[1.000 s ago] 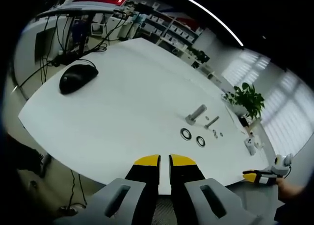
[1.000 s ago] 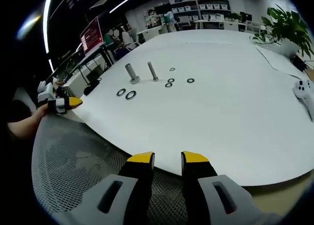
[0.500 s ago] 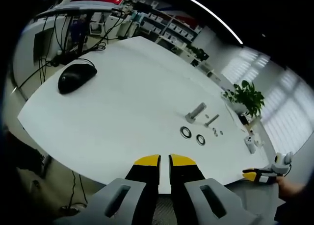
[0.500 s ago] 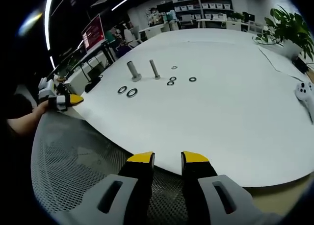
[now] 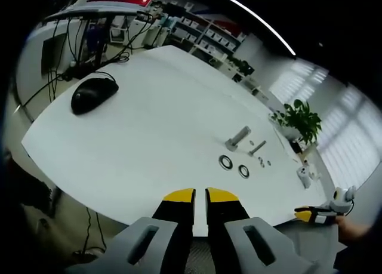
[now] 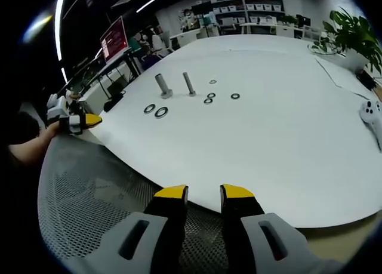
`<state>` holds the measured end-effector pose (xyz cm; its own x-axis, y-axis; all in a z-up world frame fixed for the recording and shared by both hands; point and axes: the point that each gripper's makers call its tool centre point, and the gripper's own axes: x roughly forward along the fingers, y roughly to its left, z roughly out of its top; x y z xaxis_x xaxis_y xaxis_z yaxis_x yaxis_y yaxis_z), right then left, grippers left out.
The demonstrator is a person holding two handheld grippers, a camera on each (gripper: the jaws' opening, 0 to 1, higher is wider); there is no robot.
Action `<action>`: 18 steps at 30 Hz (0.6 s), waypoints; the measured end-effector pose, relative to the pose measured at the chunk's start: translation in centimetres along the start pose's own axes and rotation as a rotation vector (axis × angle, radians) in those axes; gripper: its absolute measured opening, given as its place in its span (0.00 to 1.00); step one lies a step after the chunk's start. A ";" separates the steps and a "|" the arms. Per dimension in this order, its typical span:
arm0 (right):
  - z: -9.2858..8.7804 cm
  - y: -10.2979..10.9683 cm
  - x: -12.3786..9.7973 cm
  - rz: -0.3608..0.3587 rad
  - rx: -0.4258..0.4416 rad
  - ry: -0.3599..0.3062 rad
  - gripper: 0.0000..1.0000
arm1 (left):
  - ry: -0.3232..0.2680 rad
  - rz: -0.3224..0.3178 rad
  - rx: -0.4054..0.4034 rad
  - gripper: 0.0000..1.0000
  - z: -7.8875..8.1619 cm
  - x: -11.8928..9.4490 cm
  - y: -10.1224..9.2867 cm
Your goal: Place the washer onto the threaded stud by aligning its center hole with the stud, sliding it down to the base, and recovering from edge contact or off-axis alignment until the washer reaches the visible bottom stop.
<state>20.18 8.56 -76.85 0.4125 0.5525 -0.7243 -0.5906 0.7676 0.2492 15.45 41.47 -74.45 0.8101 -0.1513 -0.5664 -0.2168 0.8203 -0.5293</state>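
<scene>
My right claw (image 6: 205,192) hangs at the near edge of the white table (image 6: 286,142), jaws slightly apart and empty; my left claw (image 5: 200,195) sits at its own edge, jaws almost together, holding nothing. Taking the thick stud (image 6: 162,85) as landmark: two large washers (image 6: 161,112) lie flat just on my side of it, the thin stud (image 6: 189,83) stands upright just right of it, and small washers (image 6: 209,99) lie scattered right again. Both studs point straight up. I judge neither claw clearly nearer; both must reach well forward.

Two studs (image 6: 162,86), five washers (image 6: 161,113) (two large), one mouse (image 5: 94,96).
</scene>
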 end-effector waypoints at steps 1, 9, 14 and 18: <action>0.0 0.0 0.0 0.000 -0.002 0.002 0.24 | 0.000 0.000 0.000 0.04 0.0 0.0 0.0; 0.5 0.2 -0.2 0.014 -0.013 -0.018 0.23 | -0.003 -0.003 -0.008 0.04 0.1 0.0 0.0; 0.9 0.7 -0.5 0.067 -0.099 -0.003 0.24 | 0.012 0.021 0.008 0.04 -0.1 0.1 0.2; 2.4 1.3 -0.8 0.108 -0.165 -0.036 0.24 | 0.007 0.013 0.002 0.04 0.0 0.0 0.3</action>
<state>20.79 9.89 -74.39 0.3632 0.6426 -0.6747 -0.7376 0.6407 0.2133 15.39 41.65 -74.63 0.8033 -0.1442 -0.5778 -0.2266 0.8232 -0.5206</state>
